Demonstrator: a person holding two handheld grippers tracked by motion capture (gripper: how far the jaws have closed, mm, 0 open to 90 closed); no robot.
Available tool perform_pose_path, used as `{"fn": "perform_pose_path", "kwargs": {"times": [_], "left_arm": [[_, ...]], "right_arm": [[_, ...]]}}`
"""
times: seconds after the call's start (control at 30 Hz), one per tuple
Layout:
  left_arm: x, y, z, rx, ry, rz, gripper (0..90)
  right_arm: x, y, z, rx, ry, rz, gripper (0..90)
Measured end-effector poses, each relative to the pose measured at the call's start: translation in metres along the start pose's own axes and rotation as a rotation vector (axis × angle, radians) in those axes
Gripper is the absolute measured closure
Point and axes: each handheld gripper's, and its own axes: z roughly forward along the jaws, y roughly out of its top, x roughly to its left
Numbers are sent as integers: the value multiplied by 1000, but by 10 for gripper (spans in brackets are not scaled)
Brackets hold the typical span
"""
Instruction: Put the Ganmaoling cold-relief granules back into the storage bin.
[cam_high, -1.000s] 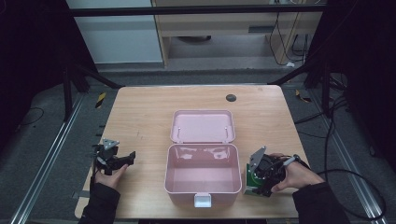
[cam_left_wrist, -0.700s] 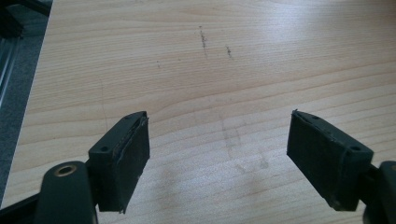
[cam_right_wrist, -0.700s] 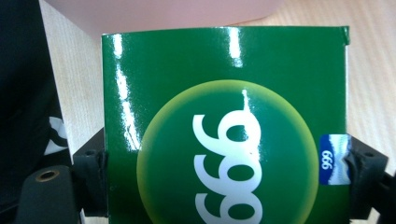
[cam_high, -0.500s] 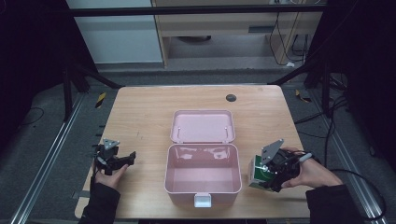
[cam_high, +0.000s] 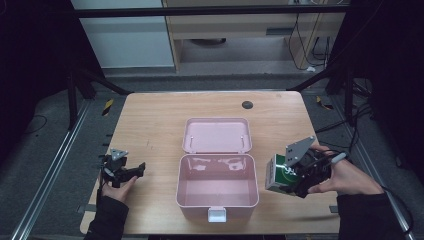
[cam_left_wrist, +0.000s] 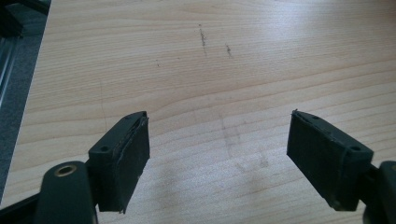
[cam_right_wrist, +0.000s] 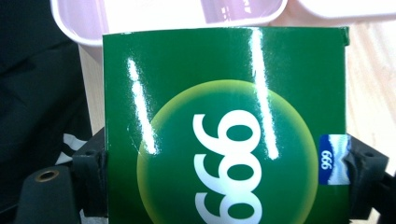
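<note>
Here the right gripper (cam_high: 292, 177) at lower right clamps its fingers on a green box (cam_high: 280, 175) beside the open pink case (cam_high: 217, 192), while the left gripper (cam_high: 131, 171), fingers spread, rests on the desk (cam_high: 150, 115).

One light wooden table (cam_high: 150, 125) holds one open pale pink plastic box with a hinged lid (cam_high: 217, 170). There is one glossy green carton printed with white numerals (cam_right_wrist: 224, 130). Two black two-jaw grippers are present, the left gripper (cam_high: 131, 171) and the right gripper (cam_high: 287, 181), each held by one hand. One small dark round disc (cam_high: 247, 104) sits on the table.
</note>
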Motion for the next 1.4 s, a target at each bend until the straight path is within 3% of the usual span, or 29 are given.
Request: {"fn": "perform_pose_path", "kwargs": {"times": [0.27,0.7,1.03,1.4], "left_arm": [[0,0,1,4,0,3,203],[-1,0,1,8,-1,6,203],[0,0,1,8,-1,5,204],[0,0,1,10,-2,5,204]], "right_arm": [[1,23,-21,-5,-3,-14,158],[3,54,-35,-6,1,-39,159],[5,78,-35,-6,14,-56,158],[5,98,-20,7,47,-87,158]]}}
